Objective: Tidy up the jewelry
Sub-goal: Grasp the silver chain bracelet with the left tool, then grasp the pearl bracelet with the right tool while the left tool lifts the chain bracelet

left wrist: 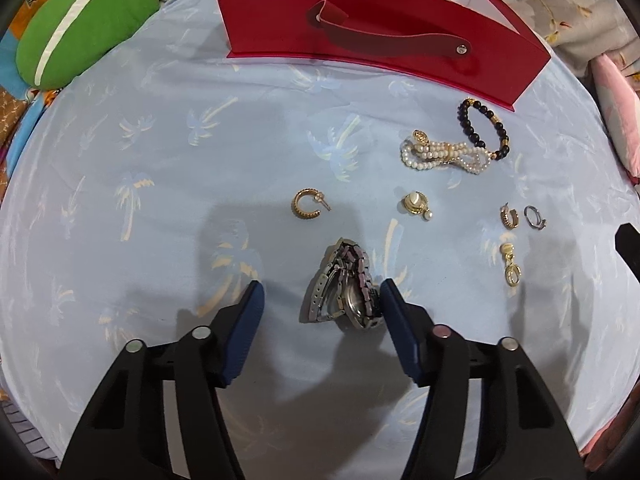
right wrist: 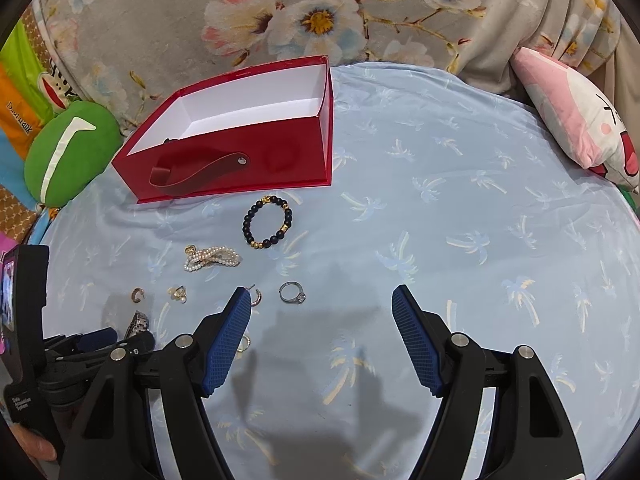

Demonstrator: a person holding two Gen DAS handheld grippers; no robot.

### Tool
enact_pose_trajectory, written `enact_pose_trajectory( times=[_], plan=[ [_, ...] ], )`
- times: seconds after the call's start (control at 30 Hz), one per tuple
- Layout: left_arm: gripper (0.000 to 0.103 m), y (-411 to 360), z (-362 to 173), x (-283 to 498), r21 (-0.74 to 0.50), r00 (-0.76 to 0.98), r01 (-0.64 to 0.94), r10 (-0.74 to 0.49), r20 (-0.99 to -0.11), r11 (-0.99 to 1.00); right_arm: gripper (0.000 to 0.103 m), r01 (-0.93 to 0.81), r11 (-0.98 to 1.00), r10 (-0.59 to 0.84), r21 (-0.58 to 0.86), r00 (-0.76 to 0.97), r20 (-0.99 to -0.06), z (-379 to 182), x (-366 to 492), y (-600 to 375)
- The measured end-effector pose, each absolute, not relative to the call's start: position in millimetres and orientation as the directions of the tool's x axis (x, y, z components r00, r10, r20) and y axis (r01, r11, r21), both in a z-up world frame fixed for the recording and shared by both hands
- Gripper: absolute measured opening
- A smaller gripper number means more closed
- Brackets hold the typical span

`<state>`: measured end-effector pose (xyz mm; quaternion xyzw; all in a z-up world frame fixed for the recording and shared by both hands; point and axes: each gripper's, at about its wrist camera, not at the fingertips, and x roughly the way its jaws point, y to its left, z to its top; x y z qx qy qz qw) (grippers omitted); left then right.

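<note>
Steel links, folded over themselves: the watch [left wrist: 344, 288] lies on the pale blue sheet [left wrist: 160, 200] between the jaws of my left gripper [left wrist: 320, 300]. The right pad touches its case while the left pad stands clear, so it is not yet clamped. I judge it the heaviest piece here, rigid at the case, floppy and slippery along the band; I would pinch across the case, not the links. Behind it, the red box [left wrist: 380, 44] stands open. Further right, my right gripper [right wrist: 322, 304] hangs open and empty over bare sheet, the silver ring [right wrist: 292, 292] just beyond it.
</note>
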<state>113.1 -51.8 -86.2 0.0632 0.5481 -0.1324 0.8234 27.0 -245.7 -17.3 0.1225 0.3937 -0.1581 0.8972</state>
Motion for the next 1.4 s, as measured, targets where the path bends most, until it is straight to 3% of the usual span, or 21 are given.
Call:
enact_pose_trajectory(
  times=[0.07, 0.17, 0.23, 0.53, 0.9, 1.27, 1.33, 1.4],
  plan=[
    [0.046, -49, -85, 112, -0.050, 0.364, 0.294, -0.160, -0.918, 0.954, 0.071, 0.376, 0.921, -0.182, 0.096, 0.638, -0.748, -19, 30, -245],
    [0.020, -48, -84, 108, -0.076, 0.351, 0.310, -0.188, -0.917, 0.948, 0.071, 0.368, 0.925, -0.175, 0.096, 0.636, -0.751, -21, 33, -241],
    [0.018, -49, -82, 106, -0.099, 0.336, 0.319, -0.210, -0.918, 0.943, 0.071, 0.361, 0.928, -0.170, 0.096, 0.637, -0.752, -21, 35, -239],
    [0.017, -25, -65, 104, -0.170, 0.341, 0.303, -0.273, -0.900, 0.938, 0.071, 0.284, 0.951, -0.100, 0.120, 0.654, -0.750, -26, 56, -223],
    [0.017, 4, -49, 126, -0.151, 0.414, 0.229, -0.237, -0.879, 0.962, 0.063, 0.076, 0.990, 0.039, 0.118, 0.664, -0.747, -41, 121, -203],
    [0.017, 15, -60, 142, -0.157, 0.397, 0.196, -0.225, -0.890, 0.968, 0.063, -0.014, 0.998, 0.057, 0.061, 0.619, -0.783, -66, 156, -193],
    [0.017, 16, -62, 144, -0.157, 0.394, 0.192, -0.223, -0.892, 0.969, 0.057, -0.024, 0.997, 0.069, 0.069, 0.612, -0.788, -69, 158, -193],
    [0.017, 17, -63, 146, -0.160, 0.393, 0.187, -0.223, -0.892, 0.969, 0.045, -0.028, 0.997, 0.070, 0.067, 0.604, -0.794, -71, 158, -190]
  ],
)
